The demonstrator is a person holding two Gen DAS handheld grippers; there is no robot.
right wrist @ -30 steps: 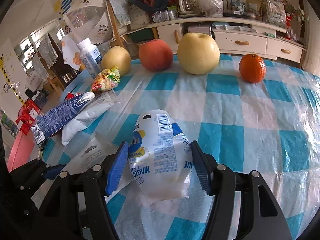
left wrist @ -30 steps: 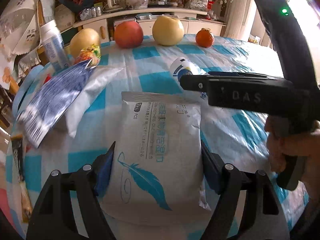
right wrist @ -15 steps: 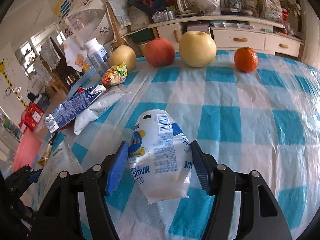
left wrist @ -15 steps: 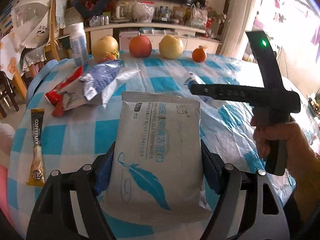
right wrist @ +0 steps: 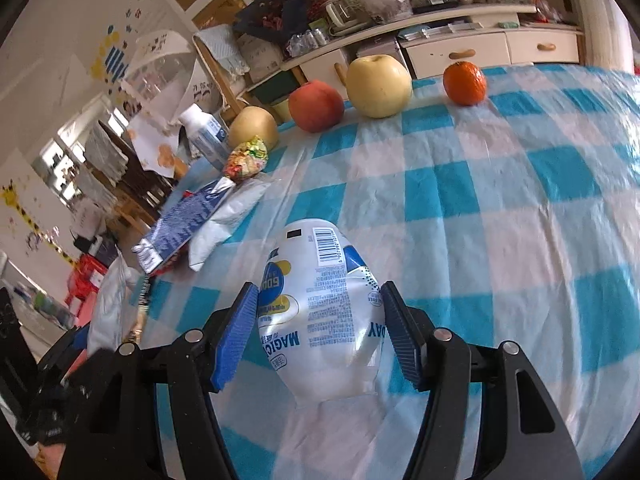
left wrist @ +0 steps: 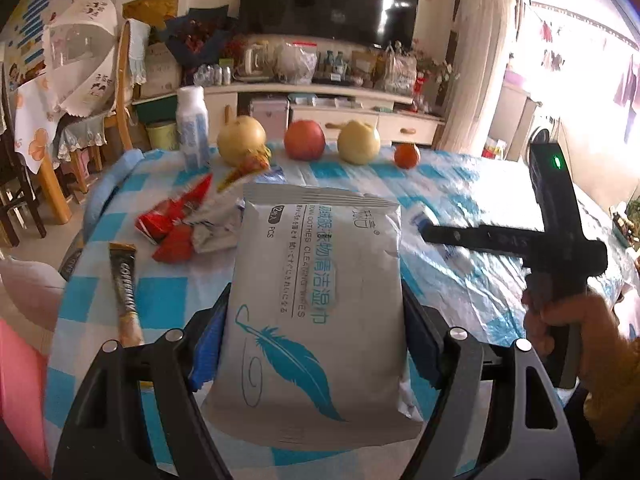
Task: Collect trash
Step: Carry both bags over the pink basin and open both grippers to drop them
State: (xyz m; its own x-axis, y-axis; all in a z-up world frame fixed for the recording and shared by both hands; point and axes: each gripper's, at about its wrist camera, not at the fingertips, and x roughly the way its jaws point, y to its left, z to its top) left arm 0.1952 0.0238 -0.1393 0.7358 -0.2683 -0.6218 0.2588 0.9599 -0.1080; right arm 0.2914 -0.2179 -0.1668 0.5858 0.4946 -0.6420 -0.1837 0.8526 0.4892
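Covering the bench [left wrist: 168, 300] is a crinkled blue-and-white checked cloth; behind it stand a low cream cabinet [left wrist: 360, 116] and a dark television [left wrist: 328, 0]. Along the far edge sit a pear [right wrist: 378, 86], a peach [right wrist: 316, 106] and an orange [right wrist: 464, 82]. The left tongs [left wrist: 316, 344] are clenched on a grey wipes packet [left wrist: 316, 304], held above the cloth, its long axis running away from the camera, sealed end farthest. The right tongs [right wrist: 318, 332] grasp a crumpled white plastic wrapper [right wrist: 320, 304], its rounded end pointing forward. Only the left view shows a coffee sachet [left wrist: 126, 292], red wrappers [left wrist: 176, 220] and the hand [left wrist: 568, 320] gripping the right tongs' handle; only the right view shows a blue foil pack [right wrist: 180, 228] clearly.
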